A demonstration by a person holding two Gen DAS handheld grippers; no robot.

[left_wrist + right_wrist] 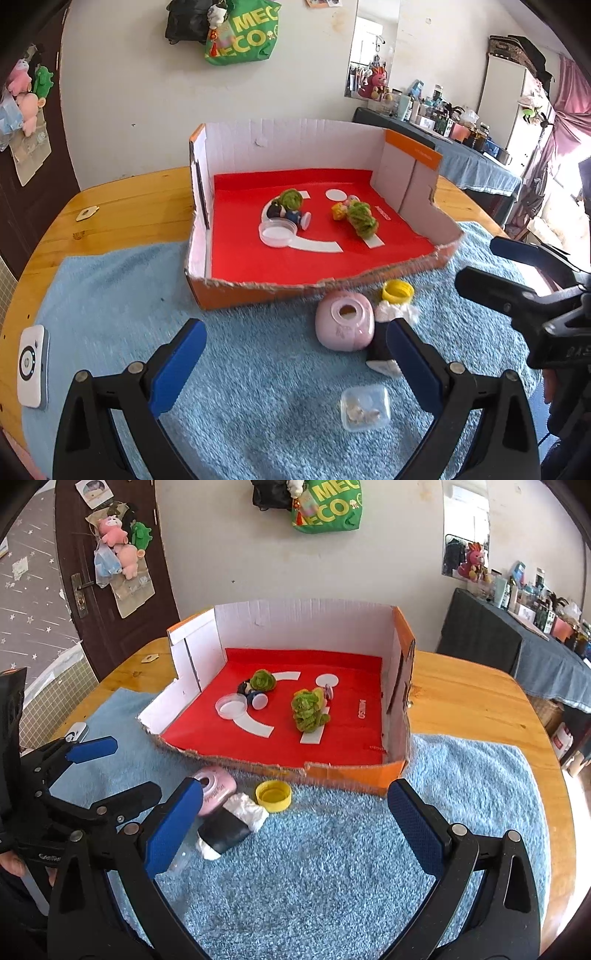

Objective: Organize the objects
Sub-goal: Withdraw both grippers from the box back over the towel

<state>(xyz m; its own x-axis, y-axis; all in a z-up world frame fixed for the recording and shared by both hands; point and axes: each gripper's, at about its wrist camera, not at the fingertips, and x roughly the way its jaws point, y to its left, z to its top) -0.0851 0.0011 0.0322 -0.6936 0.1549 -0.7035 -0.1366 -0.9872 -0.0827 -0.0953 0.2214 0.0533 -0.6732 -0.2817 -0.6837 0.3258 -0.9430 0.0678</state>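
**A:** Going left to right, what's on the table [122,199]?

**B:** At the left edge there's a small white gadget [33,365] lying half on the wood, half on the blue towel [258,369]. The left gripper [295,350] hangs over the towel with its jaws spread wide and nothing between them.

**A:** And the middle?

**B:** A cardboard box [280,288] with a red floor sits at the towel's far edge, front wall torn low. Inside, left part: a clear round lid [277,232] touching a little figure [286,212] with a green leafy ball [291,199] on it. Right part: a second green leafy bunch [364,219] with a small yellow thing [338,211] right against it.

**A:** Anything in front of the box?

**B:** Yep, on the towel just before the torn wall: a pink round case [343,325], a yellow cap [397,291] beside it, a black-and-white bundle [231,829] touching the case, and nearer the camera a small clear tub [365,408].

**A:** Right side?

**B:** The right gripper [295,830] hovers over bare towel near the box's front right corner, wide open, empty.
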